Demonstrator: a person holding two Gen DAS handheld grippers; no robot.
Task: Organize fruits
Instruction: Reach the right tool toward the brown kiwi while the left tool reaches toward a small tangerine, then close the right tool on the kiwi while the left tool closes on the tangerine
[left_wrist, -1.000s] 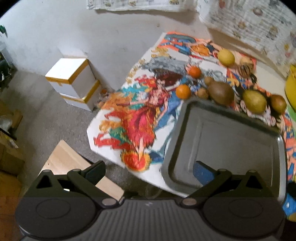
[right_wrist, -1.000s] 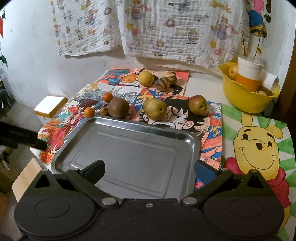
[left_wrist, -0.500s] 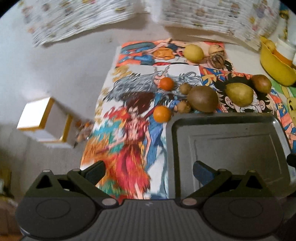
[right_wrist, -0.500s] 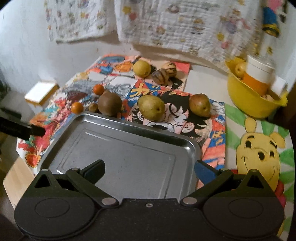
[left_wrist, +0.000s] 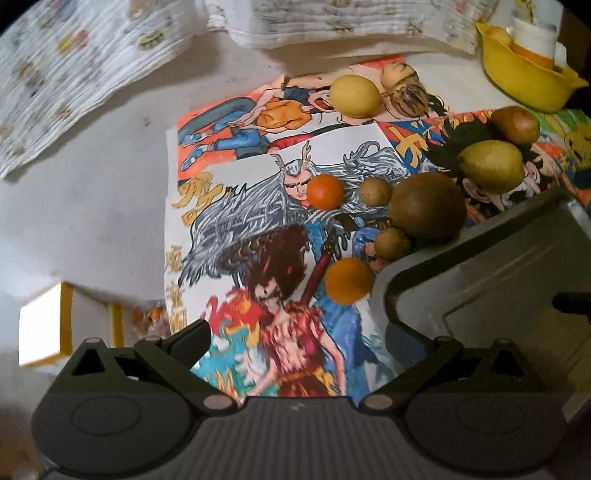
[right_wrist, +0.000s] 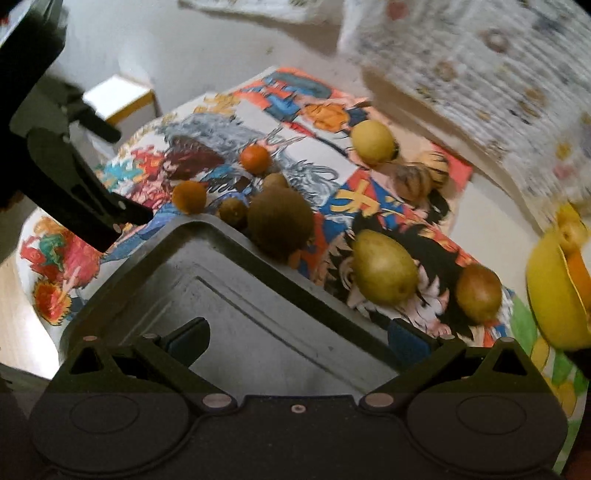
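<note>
both tongs (left_wrist: 297, 339) (right_wrist: 297, 338) wide, empty; big kiwi (right_wrist: 280, 222) (against tray (right_wrist: 207, 295) rim) fronts pears.

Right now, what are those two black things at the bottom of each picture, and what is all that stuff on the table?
Those black things are claws. A person holds one in each hand, and each has a little camera looking out along its two fingers. So one picture comes from the left claw and the other from the right claw. Both are open and hold nothing.

The table wears colourful cartoon posters. On them sits a shallow grey metal tray with nothing in it. Beside the tray lie fruits: a big brown fuzzy round fruit, two small orange fruits, one near and one farther, a green pear, a brownish pear and a yellow round fruit. A yellow bowl stands at the right edge.

In the right claw's picture, the dark shape on the left is the other claw.
</note>
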